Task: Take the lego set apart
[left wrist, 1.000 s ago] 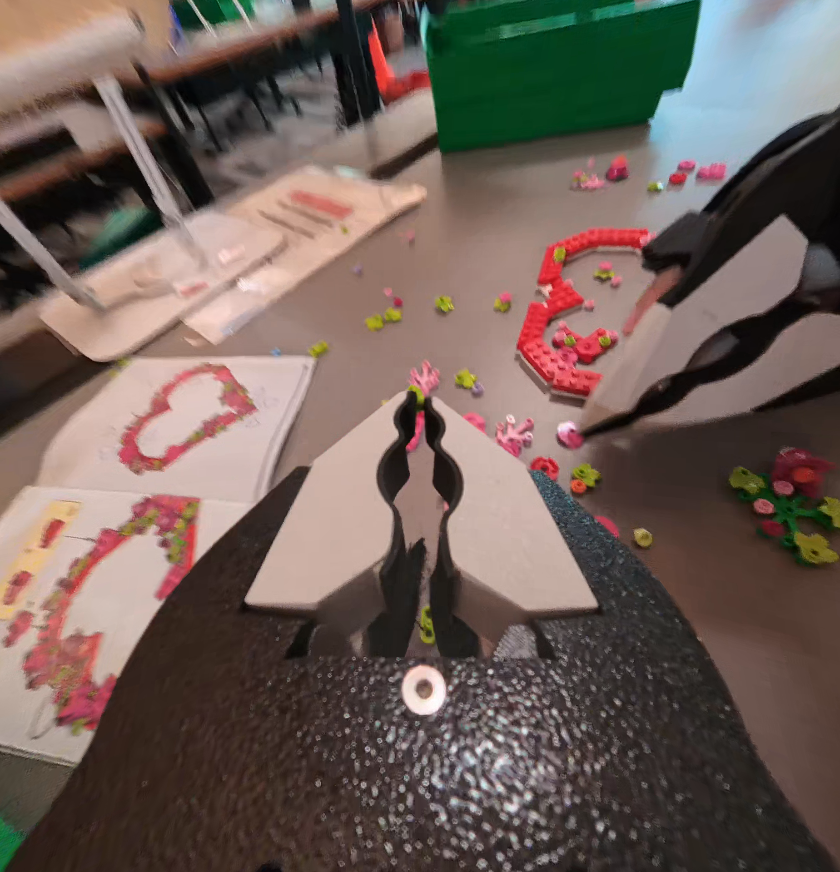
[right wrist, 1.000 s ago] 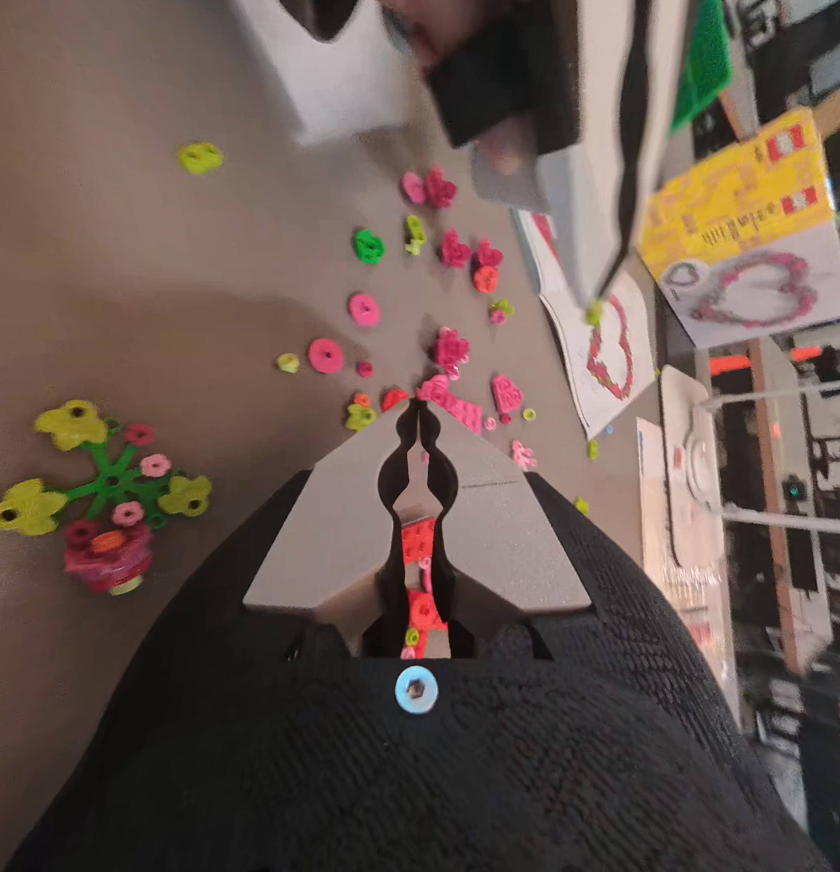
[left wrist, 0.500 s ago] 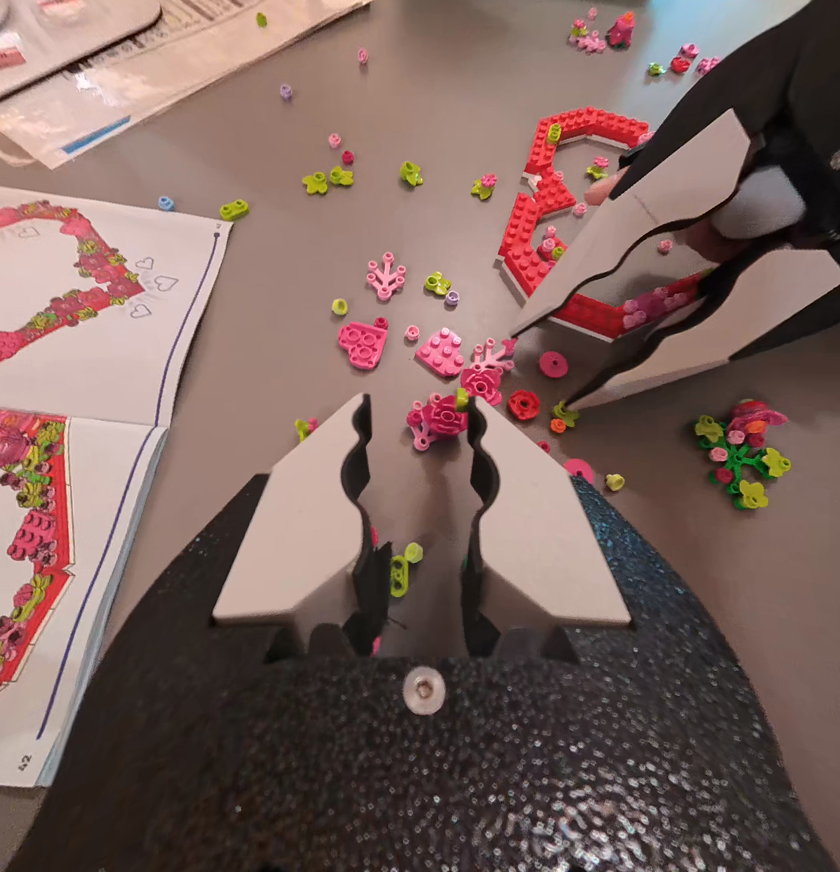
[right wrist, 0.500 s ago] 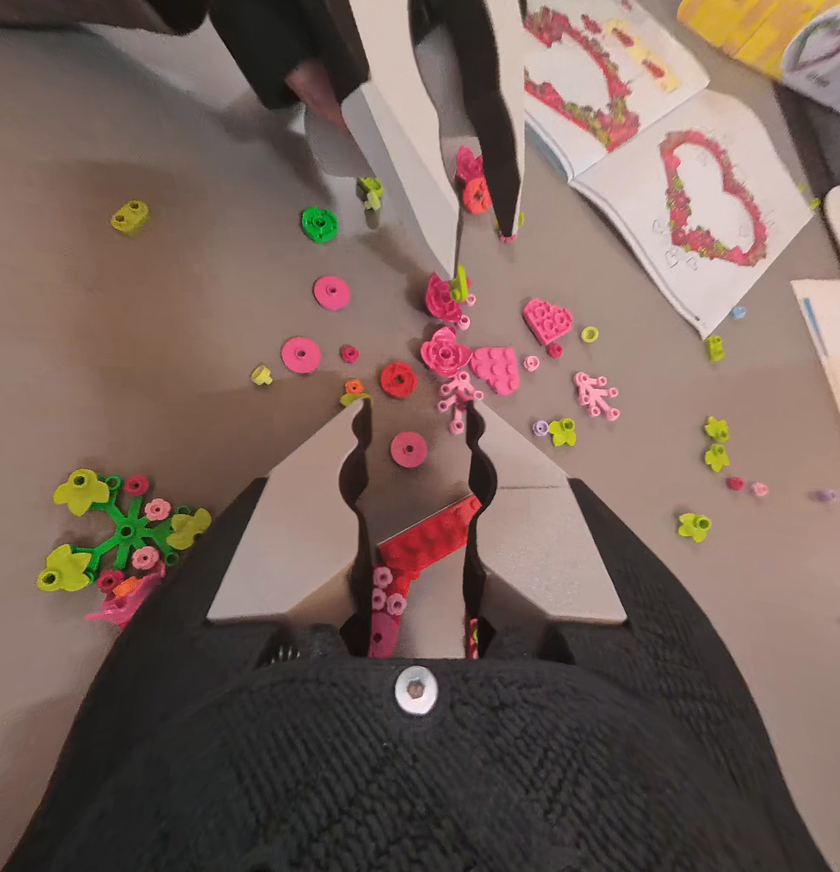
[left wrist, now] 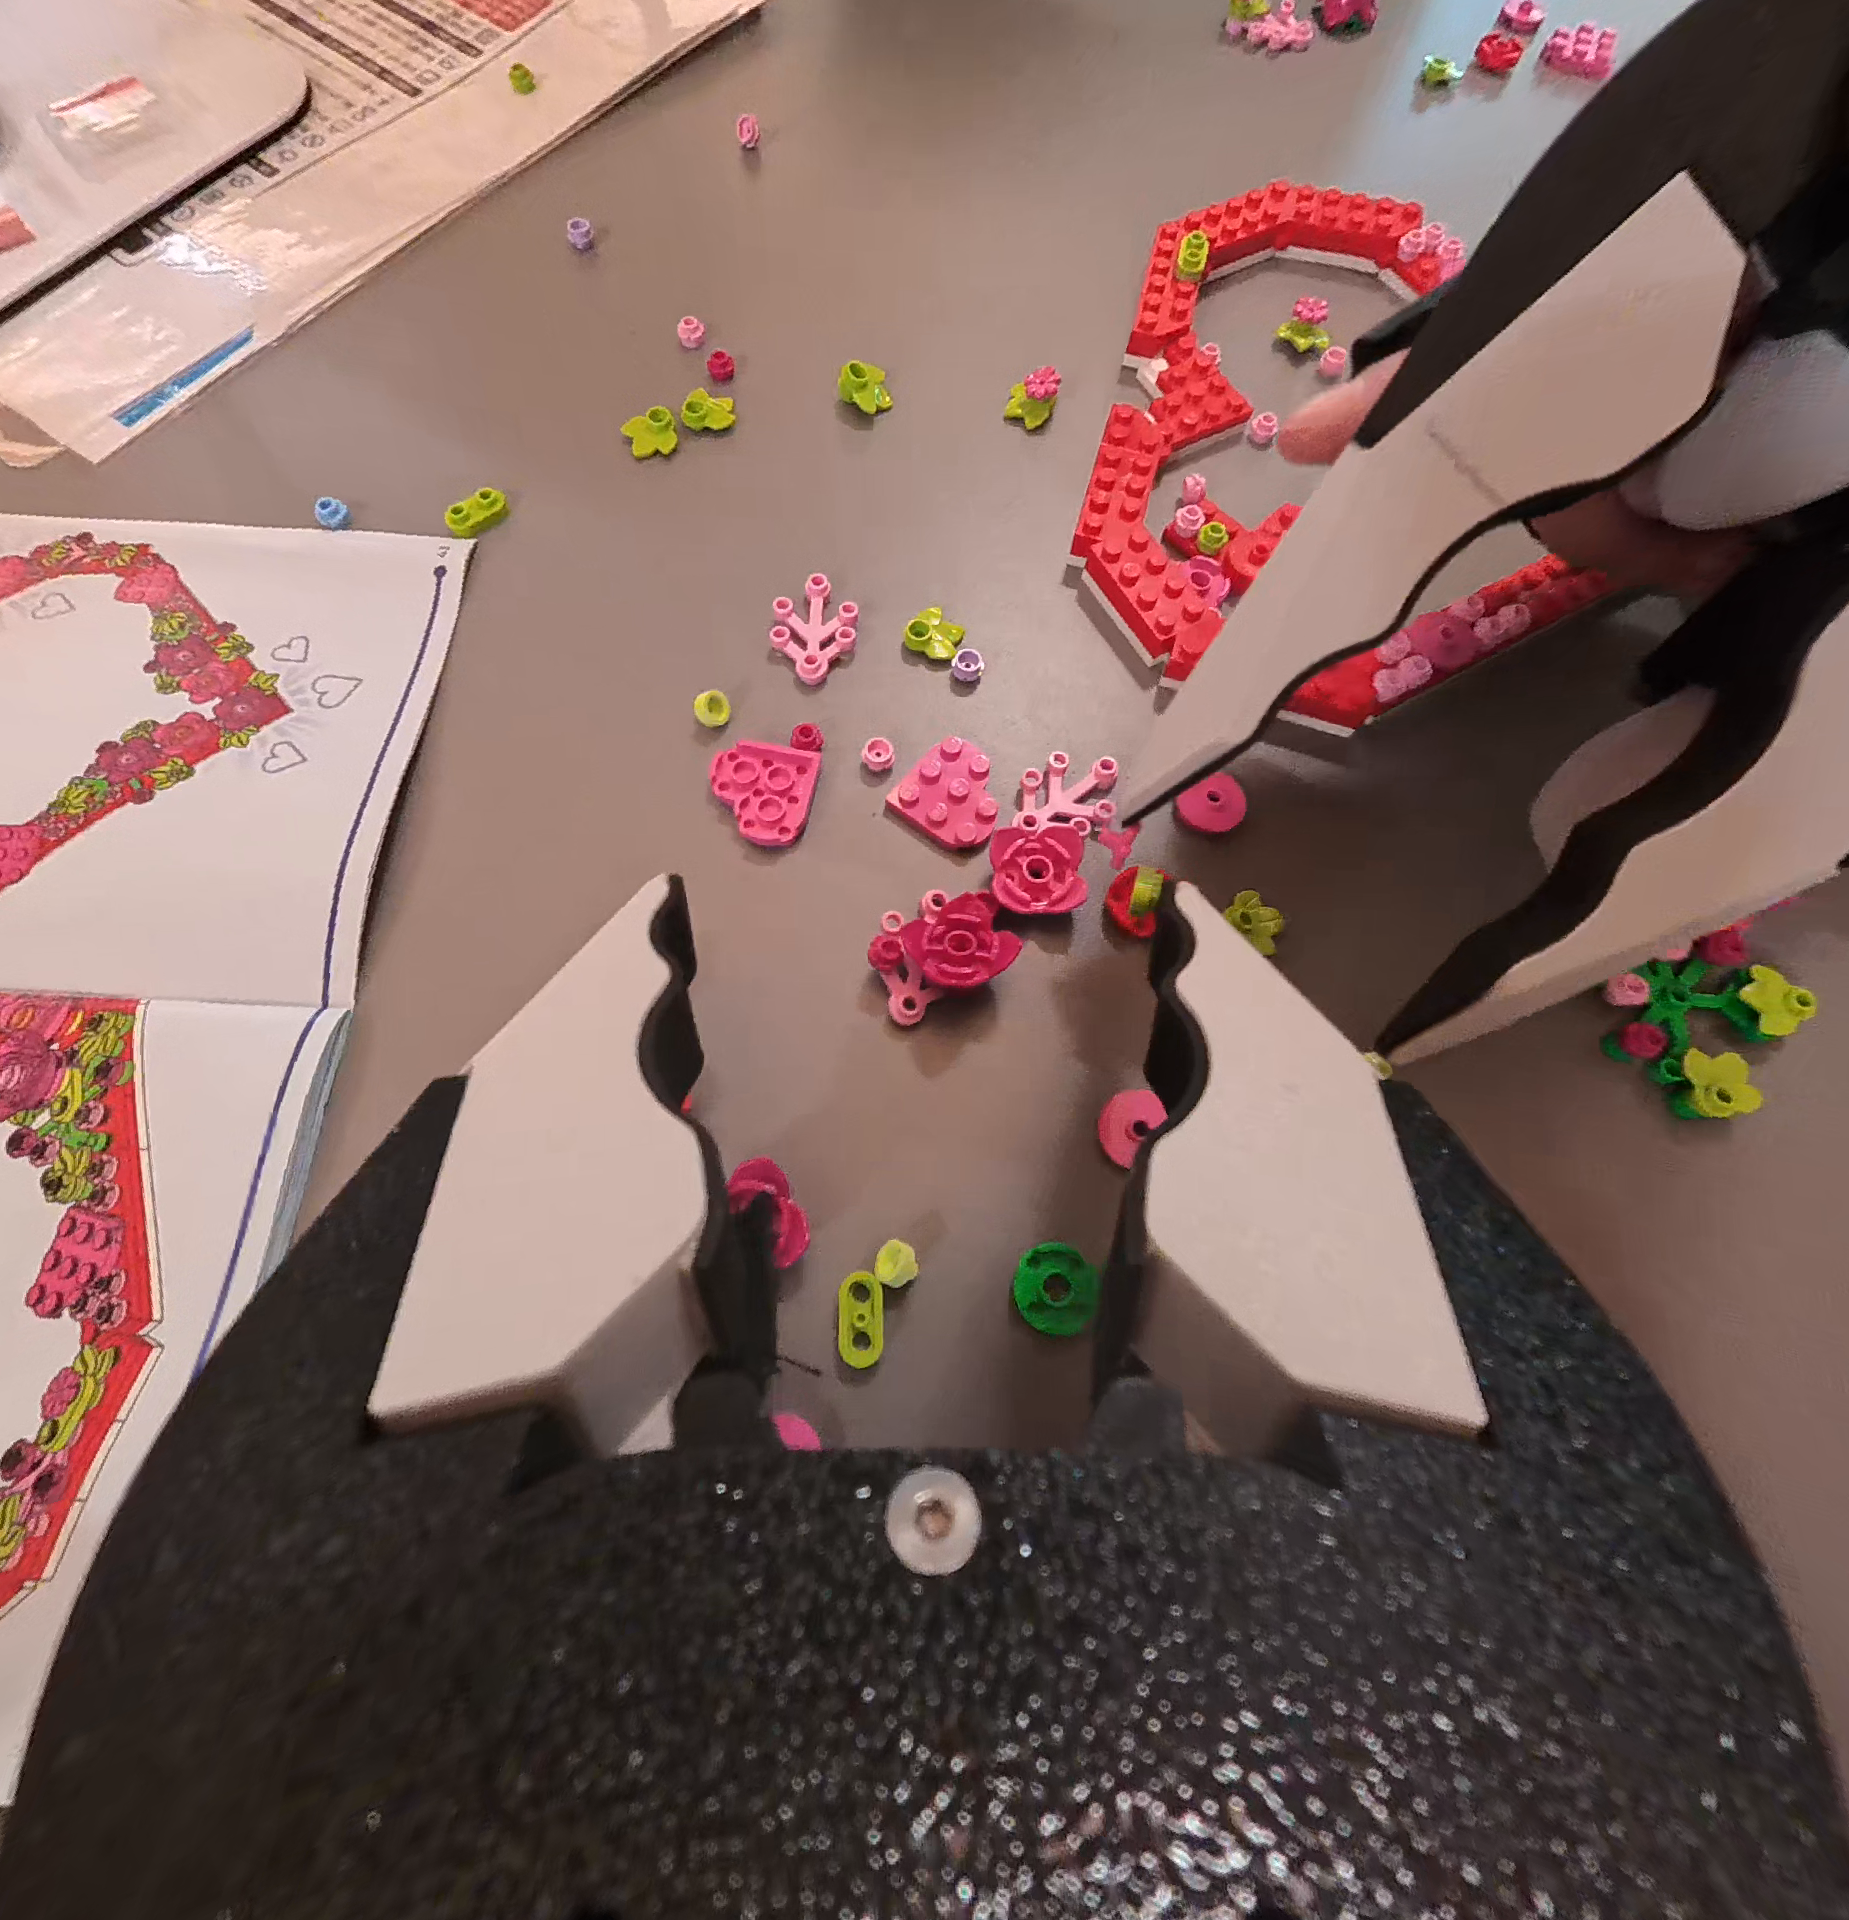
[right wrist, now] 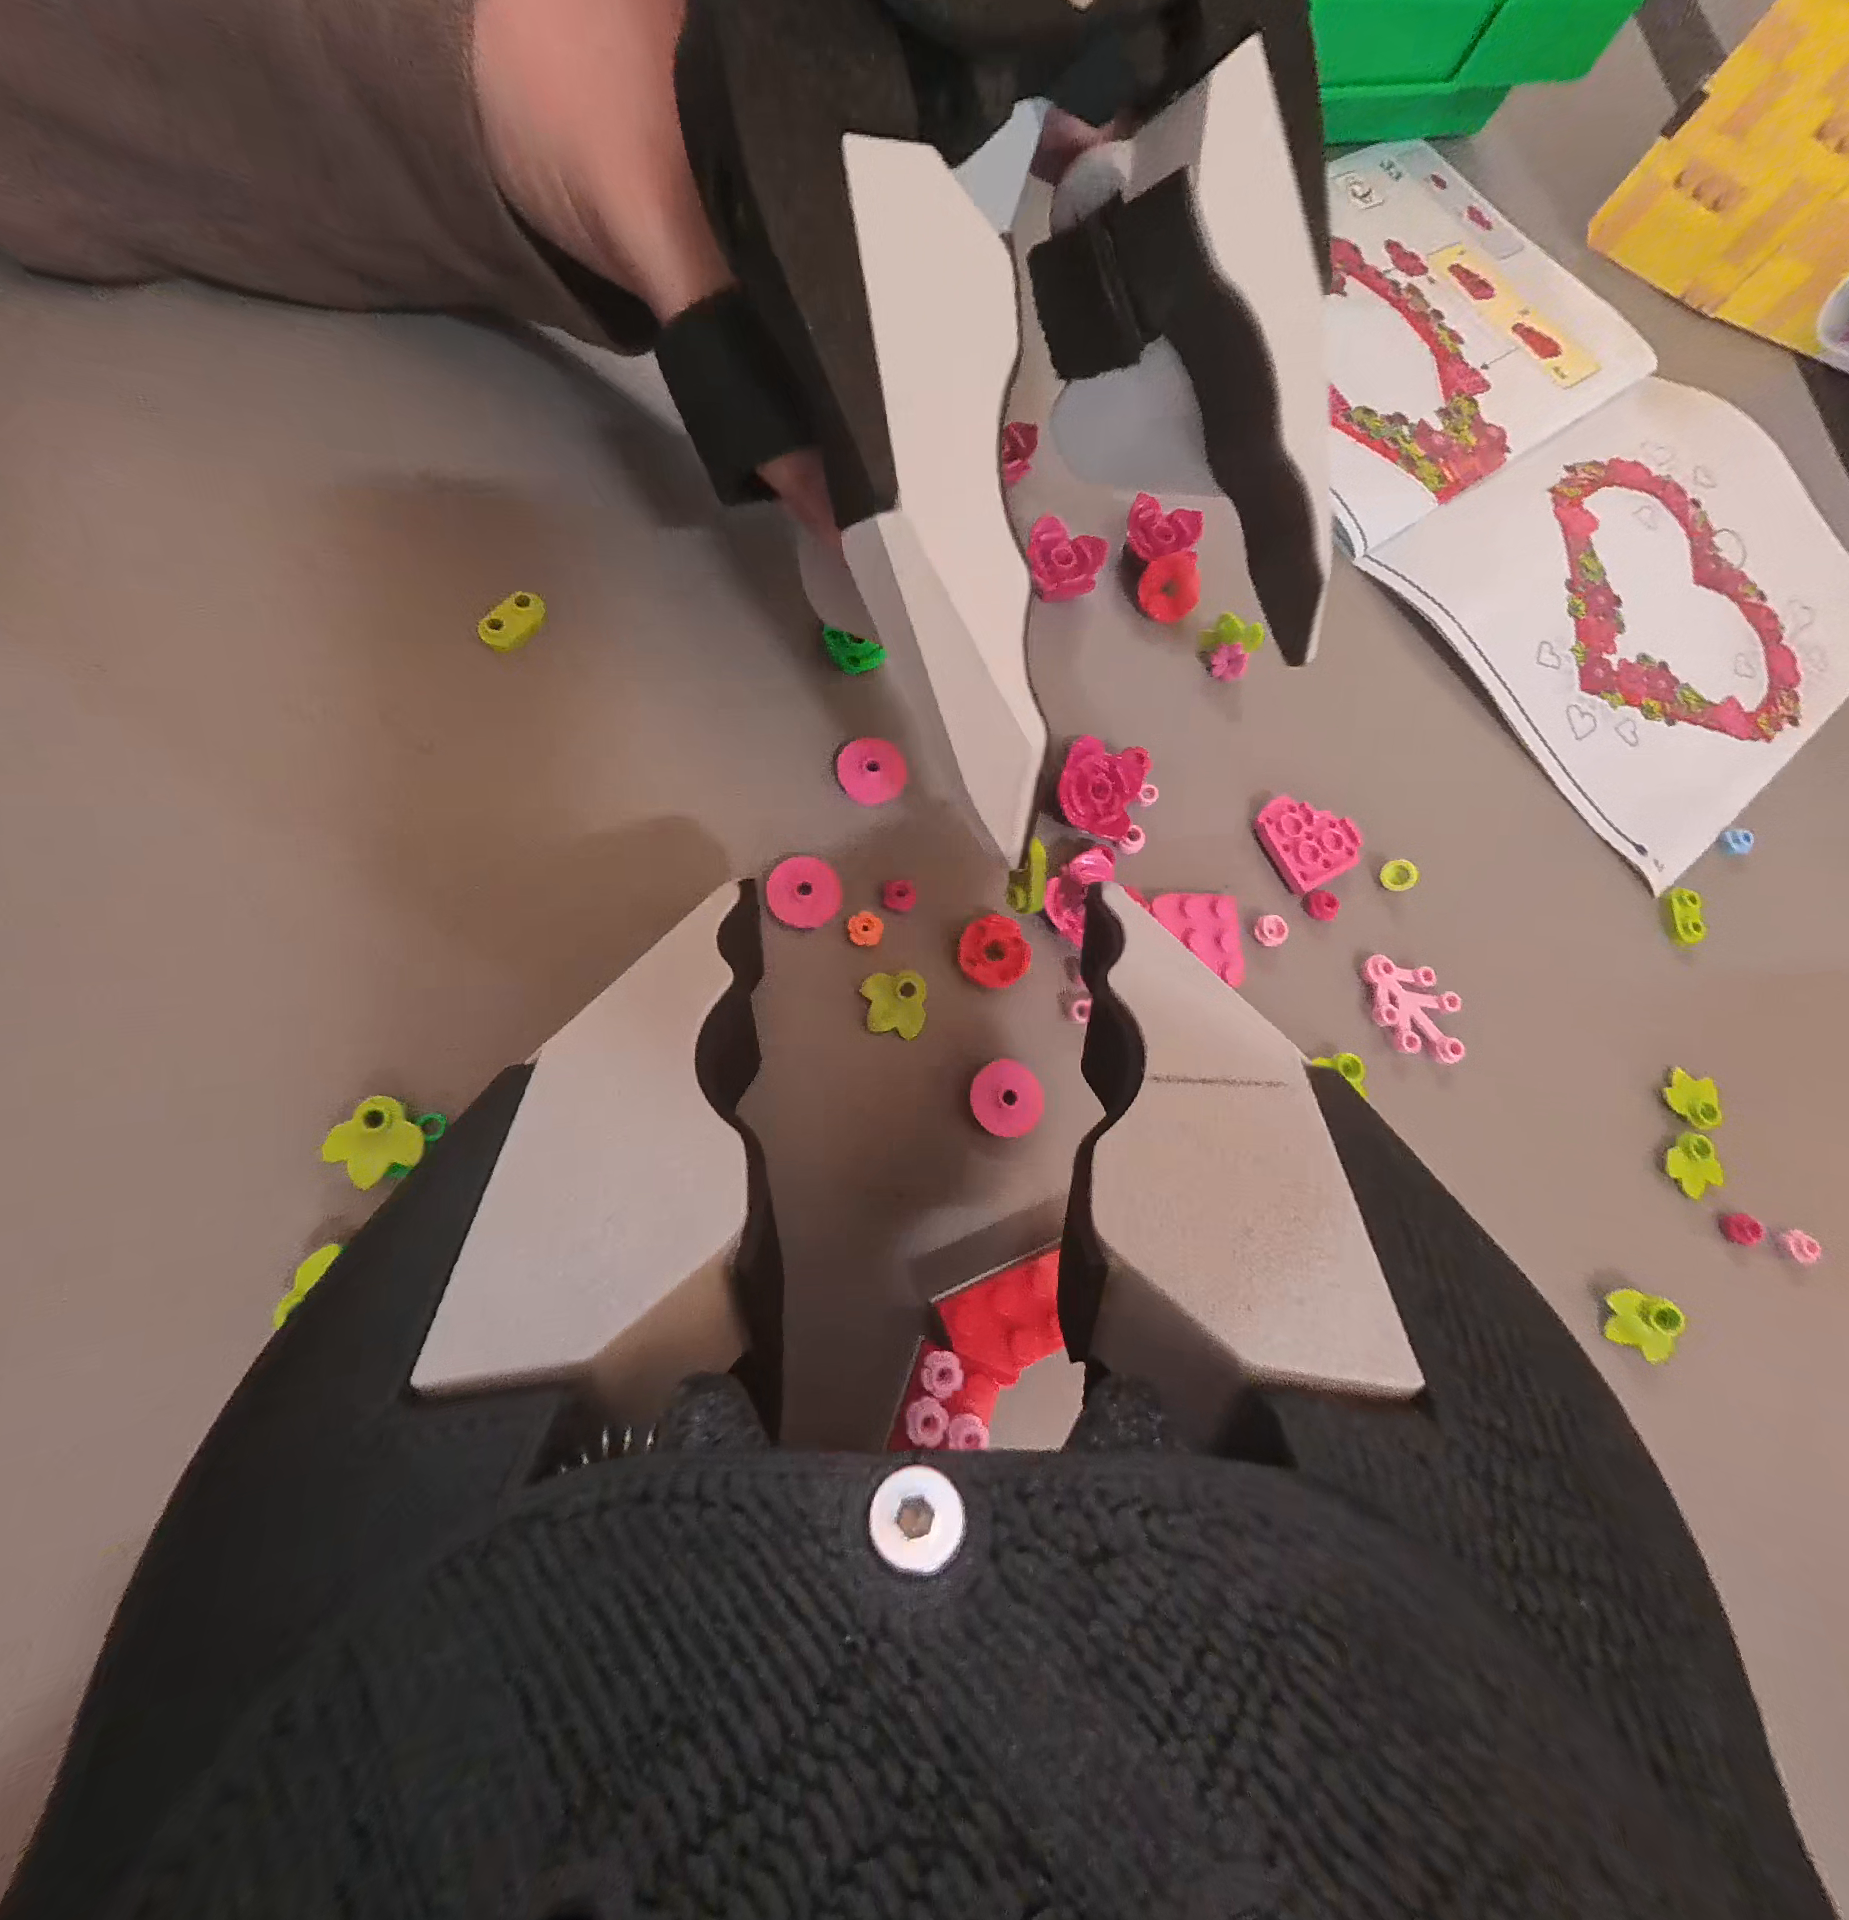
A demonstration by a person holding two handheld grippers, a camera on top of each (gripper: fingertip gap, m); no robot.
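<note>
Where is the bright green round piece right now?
In the left wrist view, the bright green round piece lies on the table between the open left tongs, beside the lime two-hole link.

A grey-brown table (left wrist: 951, 156) carries everything. On it, at the upper right of the left wrist view, lies a red heart frame (left wrist: 1159, 499) of lego bricks, partly built. Small loose pieces are scattered across the middle: two pink heart plates (left wrist: 766, 787), dark pink roses (left wrist: 1036, 871), a light pink branch piece (left wrist: 814, 641), lime leaves (left wrist: 678, 421), pink round plates (right wrist: 804, 890) and a green round plate (left wrist: 1052, 1286). At the right edge lies a green stem with lime flowers (left wrist: 1709, 1029). An open instruction booklet (left wrist: 193, 790) lies at the left, and plastic bags and papers (left wrist: 307, 177) at the upper left. In the right wrist view a yellow box (right wrist: 1751, 177) lies at the upper right.
</note>
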